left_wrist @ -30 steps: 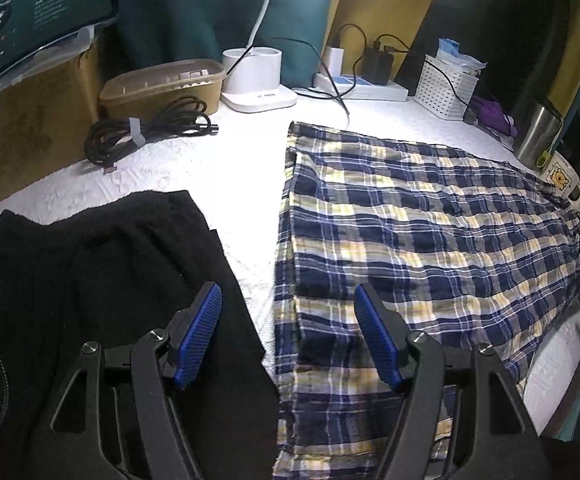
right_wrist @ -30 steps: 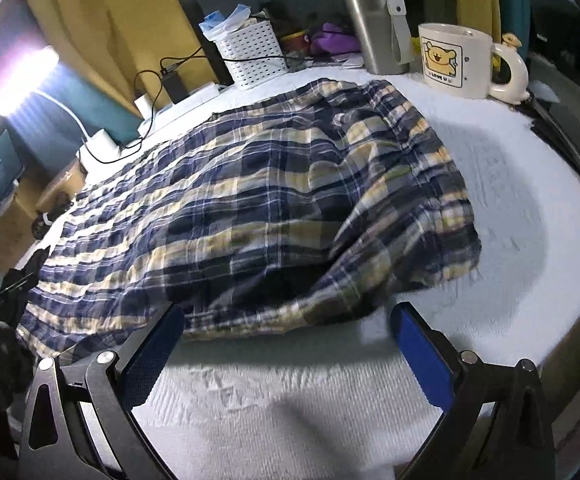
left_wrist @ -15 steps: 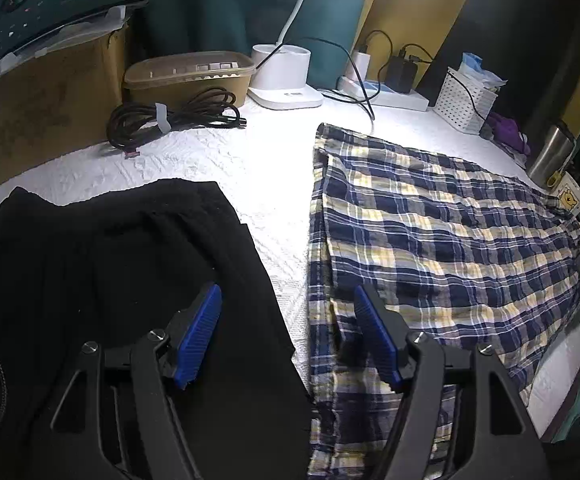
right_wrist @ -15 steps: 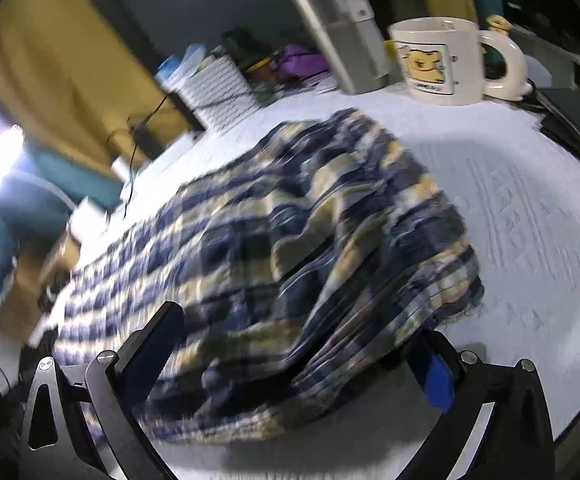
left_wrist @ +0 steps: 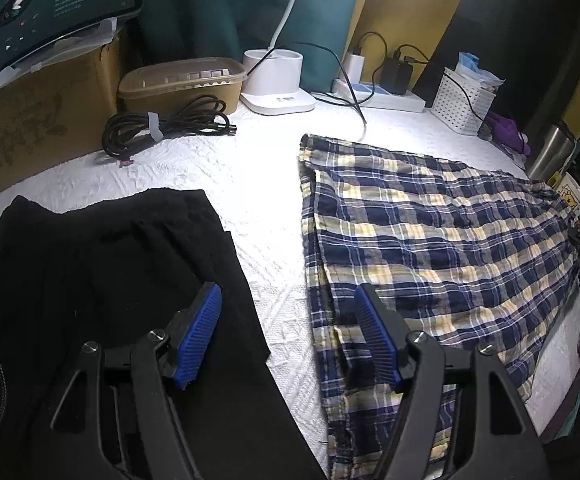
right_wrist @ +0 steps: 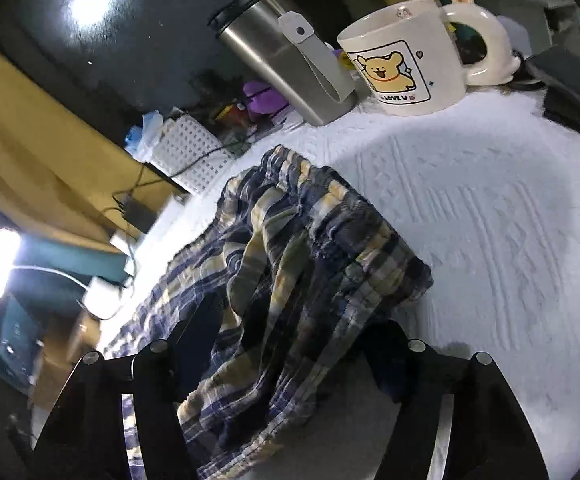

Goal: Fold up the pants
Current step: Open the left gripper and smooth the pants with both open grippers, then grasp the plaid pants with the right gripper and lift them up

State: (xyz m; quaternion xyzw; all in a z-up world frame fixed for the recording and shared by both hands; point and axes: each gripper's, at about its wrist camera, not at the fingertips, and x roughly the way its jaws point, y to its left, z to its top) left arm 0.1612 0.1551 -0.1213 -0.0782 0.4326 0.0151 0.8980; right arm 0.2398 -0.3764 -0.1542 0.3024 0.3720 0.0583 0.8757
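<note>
Right tongs [right_wrist: 290, 344] are bunching up the plaid pants [right_wrist: 301, 272] w/ cloth between the fingers. Left tongs [left_wrist: 288, 336] are hovering open, near edge of desk [left_wrist: 258, 184].

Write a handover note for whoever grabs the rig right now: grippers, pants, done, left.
Left gripper: open, holding nothing, hovering over the gap between the black garment and the plaid pants.
Right gripper: fingers around the bunched waist end of the plaid pants; grip unconfirmed.
Pants lie lengthwise on the white tablecloth, mug and tumbler close by.
Done: none. Left: all folds.
</note>
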